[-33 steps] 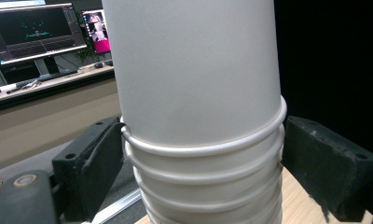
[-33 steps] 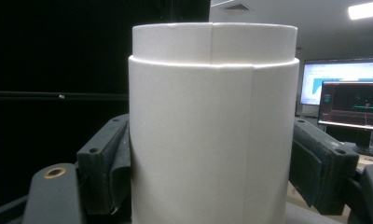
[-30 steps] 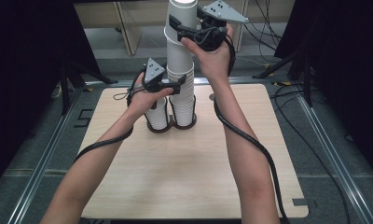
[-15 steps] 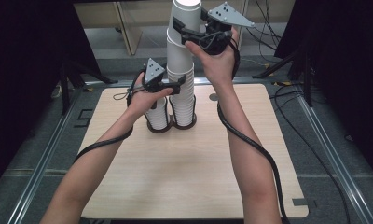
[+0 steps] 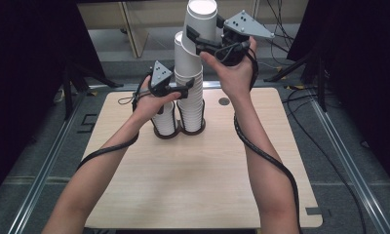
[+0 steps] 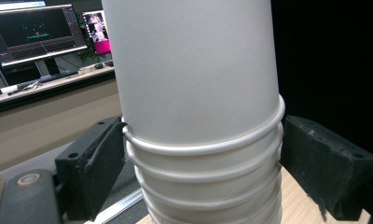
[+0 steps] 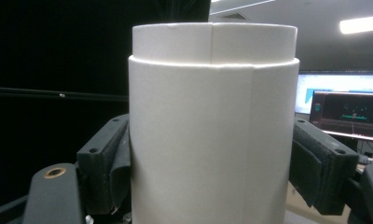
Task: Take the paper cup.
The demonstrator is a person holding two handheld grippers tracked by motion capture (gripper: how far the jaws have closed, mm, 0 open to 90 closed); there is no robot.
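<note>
Cups are the whole business here: my right gripper [image 5: 197,41] is clamped on the top section [image 5: 199,22] of the tall stack [image 5: 190,92], the landmark for everything else. In the right gripper view the pads [image 7: 111,168] press both sides of the cup wall, so I read that gripper as grasping the section. It is canted off the stack's line, leaning away toward the far right, its bottom end toward the stack and partly nested. The stack's long axis runs upright from the counter [image 5: 193,175], so I judge the pull must follow that axis upward, not sideways.

My left gripper [image 5: 187,89] sits lower on the stack, at mid-height, from the stack's left. Its jaws have just been closing with the stack between them; in the left gripper view the rolled rims [image 6: 203,154] sit between the pads [image 6: 98,168]. The left pad looks against the rims, the right pad shows a sliver of gap, so I cannot tell if it truly grips.

A short stack [image 5: 165,119] stands just left of the tall stack, both bases in dark ring holders. My left hand [image 5: 149,102] hides its top. How many cups ride in the lifted section I cannot make out, nor the seam where it parts.
</note>
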